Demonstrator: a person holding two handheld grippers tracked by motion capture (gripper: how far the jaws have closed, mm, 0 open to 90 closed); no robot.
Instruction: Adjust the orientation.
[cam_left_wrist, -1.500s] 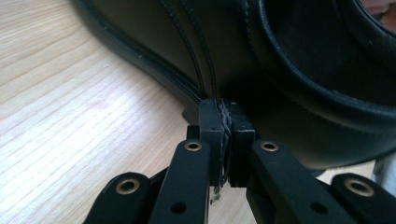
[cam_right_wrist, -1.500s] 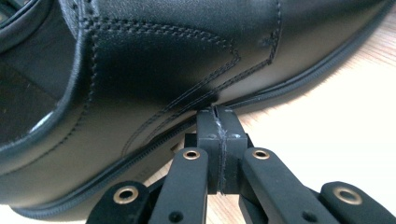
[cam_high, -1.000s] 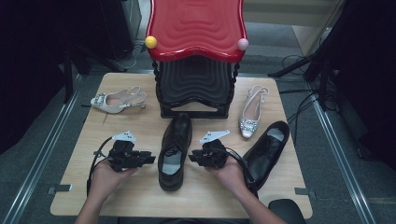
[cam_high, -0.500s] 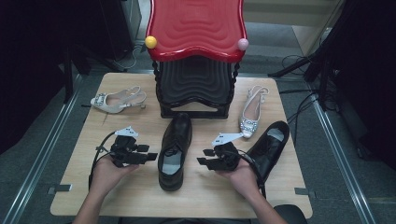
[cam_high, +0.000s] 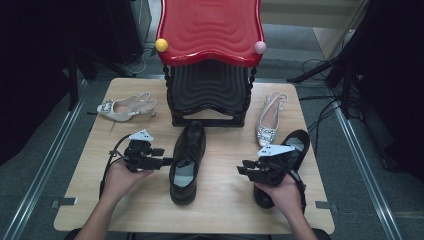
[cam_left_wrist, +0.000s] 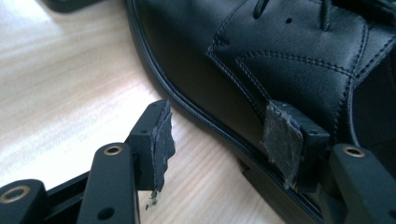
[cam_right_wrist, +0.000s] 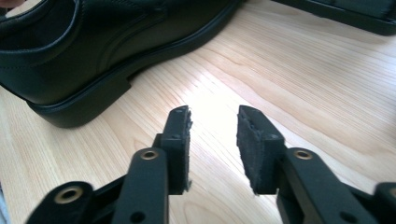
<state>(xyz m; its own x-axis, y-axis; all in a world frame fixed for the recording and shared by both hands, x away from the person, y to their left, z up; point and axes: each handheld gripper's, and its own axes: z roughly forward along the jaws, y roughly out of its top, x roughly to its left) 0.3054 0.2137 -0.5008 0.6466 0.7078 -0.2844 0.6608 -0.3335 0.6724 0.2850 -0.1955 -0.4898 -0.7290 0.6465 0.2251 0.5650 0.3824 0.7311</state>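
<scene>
Table (cam_high: 220, 200) with a black lace-up shoe (cam_high: 186, 162) at its centre; left gripper (cam_high: 162, 161), jaws spread wide and empty, sits just beside the shoe's side, while right gripper (cam_high: 242, 171), jaws having just narrowed around nothing, hovers apart

Rack (cam_high: 209, 95): black ribbed tiers, at 12 o'clock on the table.
Top shelf (cam_high: 210, 27): red, wavy, crowning the rack.
Yellow ball (cam_high: 161, 45): on the shelf's 9 o'clock corner.
Pink ball (cam_high: 260, 47): on its 3 o'clock corner.
Beige heeled sandal (cam_high: 126, 107): on its side, at 10 o'clock.
Silver heeled sandal (cam_high: 271, 119): at 2 o'clock, just beside the rack.
Table (cam_high: 220, 200): light wood.
</scene>
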